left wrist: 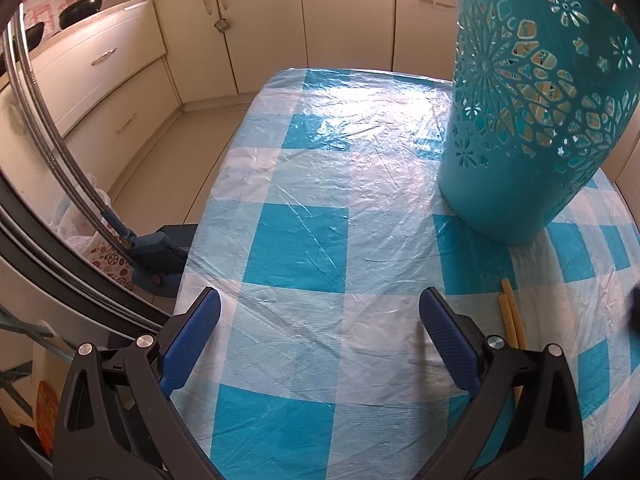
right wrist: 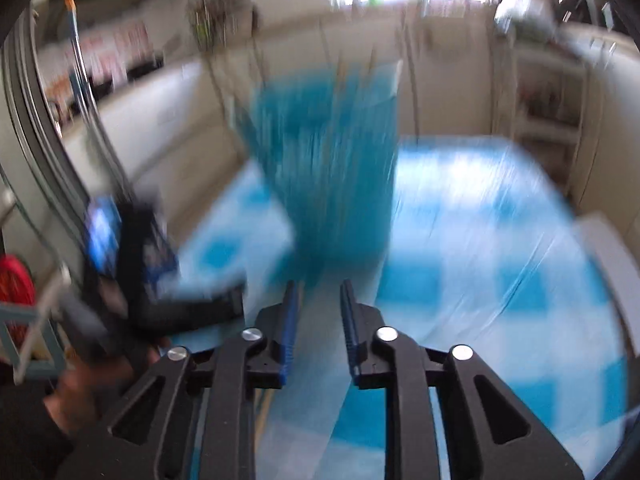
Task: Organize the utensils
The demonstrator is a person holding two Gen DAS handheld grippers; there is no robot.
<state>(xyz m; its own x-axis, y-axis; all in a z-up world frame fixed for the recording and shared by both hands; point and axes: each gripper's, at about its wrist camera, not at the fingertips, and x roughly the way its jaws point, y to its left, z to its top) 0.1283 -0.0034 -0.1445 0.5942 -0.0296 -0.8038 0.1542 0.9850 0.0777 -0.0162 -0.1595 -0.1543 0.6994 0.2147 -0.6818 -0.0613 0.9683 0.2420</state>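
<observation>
- The tabletop [left wrist: 320, 208] is the largest thing in view; it wears a thin plastic cover of turquoise and white checks, glossy, creased with fine wrinkles, with glare across its far end.
- Cream cabinets [left wrist: 256, 28] with curved metal handles line the kitchen beyond the tabletop; their doors are flat and smooth.
- A teal utensil holder [left wrist: 520, 128] stands on the right part of the tabletop in the left wrist view; it is a tall plastic tub that widens upward, its wall pierced with flower and petal cut-outs; pale sticks show dimly through the holes; in the right wrist view it is a smeared blue column [right wrist: 324, 152] straight ahead, too blurred for detail.
- The left hand-held gripper [left wrist: 320, 320] hangs over the near tabletop, its black arms spread wide and its ribbed blue pads far apart, nothing between them.
- The right hand-held gripper [right wrist: 318, 320] points at the holder; its blue-edged jaws stand narrowly apart and parallel, with only tablecloth visible between them.
- A black frying pan [left wrist: 82, 8] sits on the far counter at upper left.
- Two pale yellow wooden chopsticks [left wrist: 512, 320], slim and rounded, lie side by side on the tabletop just right of the left hand-held gripper, near the holder's base; their lower ends pass behind the gripper arm.
</observation>
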